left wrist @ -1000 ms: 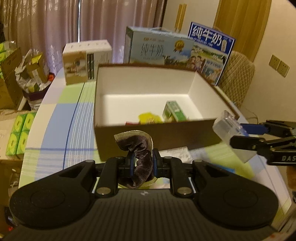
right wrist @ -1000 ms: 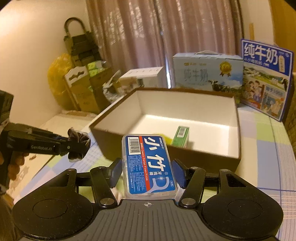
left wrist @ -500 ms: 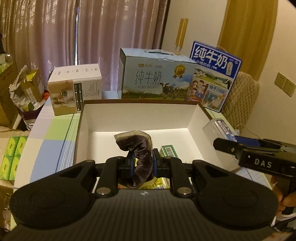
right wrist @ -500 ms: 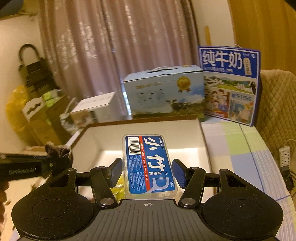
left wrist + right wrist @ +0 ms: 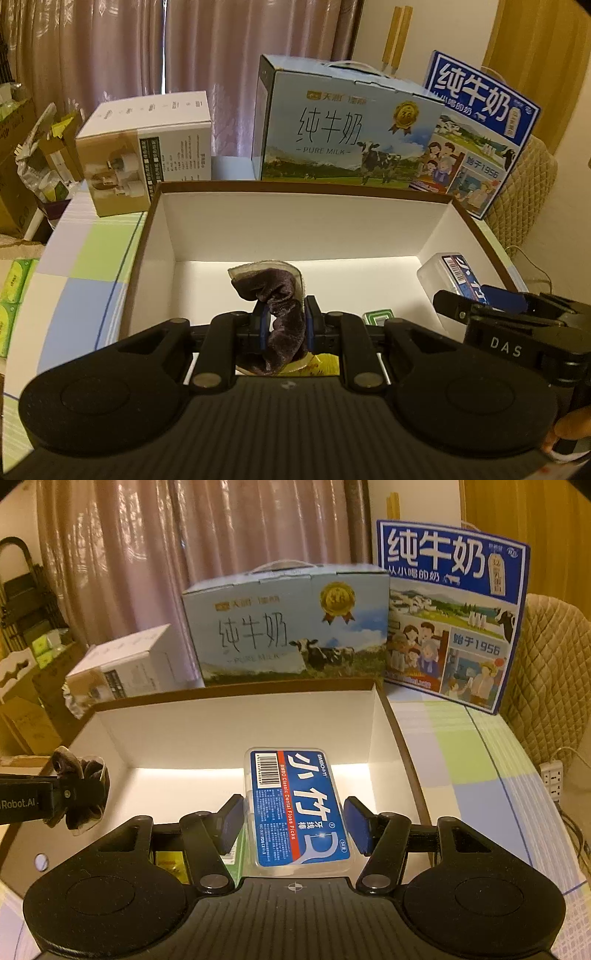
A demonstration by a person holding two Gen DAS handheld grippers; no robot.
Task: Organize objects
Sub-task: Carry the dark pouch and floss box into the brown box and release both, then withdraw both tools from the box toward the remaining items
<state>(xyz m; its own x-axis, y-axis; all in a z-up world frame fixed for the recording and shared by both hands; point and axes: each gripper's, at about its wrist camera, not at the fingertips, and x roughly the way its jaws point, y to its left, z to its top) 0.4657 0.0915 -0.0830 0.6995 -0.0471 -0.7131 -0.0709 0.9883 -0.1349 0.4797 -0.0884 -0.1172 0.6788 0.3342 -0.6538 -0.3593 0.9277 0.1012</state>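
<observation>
**Both tongs loaded above the open box**

The left gripper (image 5: 283, 325) is clamped on a dark velvet cloth item (image 5: 275, 295), which is crumpled between the blue pads and stands up above them; a pale lining shows at its top edge; it hangs over the inside of the brown cardboard box (image 5: 295, 229), near the front wall. The right gripper (image 5: 295, 821) has the floss pick case (image 5: 295, 805) between its pads; in its own view the pads look a little off the case sides, so I cannot tell if they really press it; the case is clear plastic with a blue label and a barcode, and it points forward over the right part of the same box. In the left view the case (image 5: 448, 275) shows at the right inner wall of the box.

On the white floor of the box lies a small green carton (image 5: 377, 316), just beside the left tongs, and something yellow (image 5: 168, 862) is below them, mostly hidden. The box stands on a table with a checked cloth (image 5: 85, 266); behind it stand a light blue milk carton case (image 5: 347, 125), a dark blue milk carton case (image 5: 452, 613) leaning at the right, and a white appliance box (image 5: 147, 147) at the left; curtains (image 5: 184, 554) close the back.
</observation>
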